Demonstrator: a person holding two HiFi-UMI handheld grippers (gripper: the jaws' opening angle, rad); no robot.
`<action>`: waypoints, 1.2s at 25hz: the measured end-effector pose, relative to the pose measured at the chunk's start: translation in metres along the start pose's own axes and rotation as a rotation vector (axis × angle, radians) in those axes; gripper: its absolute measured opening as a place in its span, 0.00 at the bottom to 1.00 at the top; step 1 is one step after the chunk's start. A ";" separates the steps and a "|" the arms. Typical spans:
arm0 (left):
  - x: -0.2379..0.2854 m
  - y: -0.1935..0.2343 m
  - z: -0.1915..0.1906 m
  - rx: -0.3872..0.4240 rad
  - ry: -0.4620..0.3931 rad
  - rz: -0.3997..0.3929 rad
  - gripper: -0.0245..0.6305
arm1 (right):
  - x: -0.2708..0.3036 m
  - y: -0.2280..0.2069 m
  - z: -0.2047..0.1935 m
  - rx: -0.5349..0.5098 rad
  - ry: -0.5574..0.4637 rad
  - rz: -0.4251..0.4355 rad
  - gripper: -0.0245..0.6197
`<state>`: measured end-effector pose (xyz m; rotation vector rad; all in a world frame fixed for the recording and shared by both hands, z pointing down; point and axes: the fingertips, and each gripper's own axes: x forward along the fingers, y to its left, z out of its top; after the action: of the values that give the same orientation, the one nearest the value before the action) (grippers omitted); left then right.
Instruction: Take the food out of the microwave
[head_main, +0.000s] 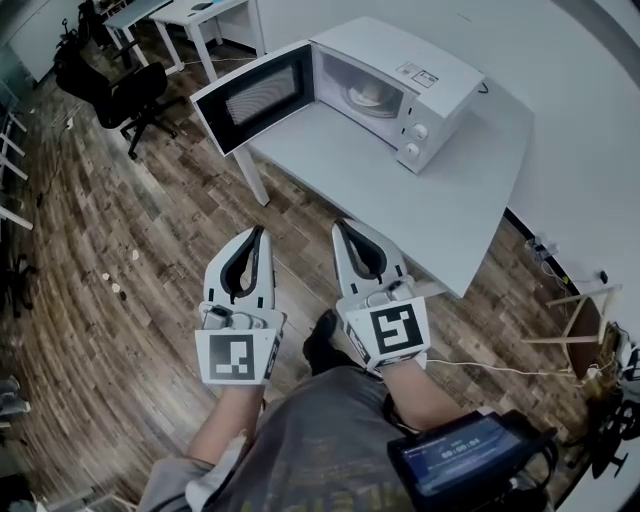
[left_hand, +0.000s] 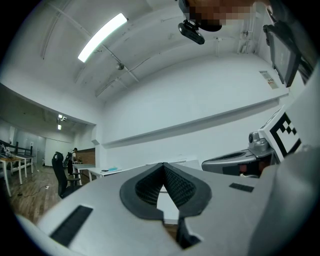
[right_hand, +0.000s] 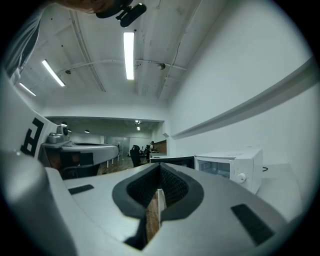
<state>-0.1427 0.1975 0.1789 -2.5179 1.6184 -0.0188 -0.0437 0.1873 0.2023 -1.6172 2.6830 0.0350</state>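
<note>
From the head view, I am judging the task barely begun. The microwave (head_main: 432, 68) is sitting on the white bench (head_main: 455, 205) with its door (head_main: 255, 97) already swung wide open, so that step is done. The food (head_main: 372, 95), a pale heap on a dish, is lying inside the cavity, not yet taken out. Reaching in, gripping it and lifting it out are all left to do. I am holding the left gripper (head_main: 259, 231) and the right gripper (head_main: 341, 226) side by side over the wooden floor (head_main: 130, 230), short of the bench edge and well apart from the food. Both are pointing towards the microwave.

In the left gripper view, I am keeping the left gripper (left_hand: 163, 165) level, its jaws pressed together on nothing.

In the right gripper view, the right gripper (right_hand: 160, 165) is likewise lying level, jaws together and empty. The microwave (right_hand: 235, 167) is standing ahead to the right, and the food is too small to make out there.
</note>
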 end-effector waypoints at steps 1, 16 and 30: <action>0.008 0.004 0.000 -0.001 0.003 -0.002 0.05 | 0.007 -0.003 0.000 -0.002 0.002 -0.002 0.04; 0.100 0.035 -0.016 -0.029 0.028 -0.069 0.05 | 0.089 -0.051 -0.007 0.004 0.032 -0.054 0.04; 0.184 0.026 -0.017 0.009 0.002 -0.188 0.05 | 0.130 -0.113 -0.013 0.020 0.017 -0.153 0.04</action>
<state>-0.0906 0.0179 0.1799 -2.6537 1.3726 -0.0494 -0.0039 0.0196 0.2114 -1.8191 2.5539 -0.0060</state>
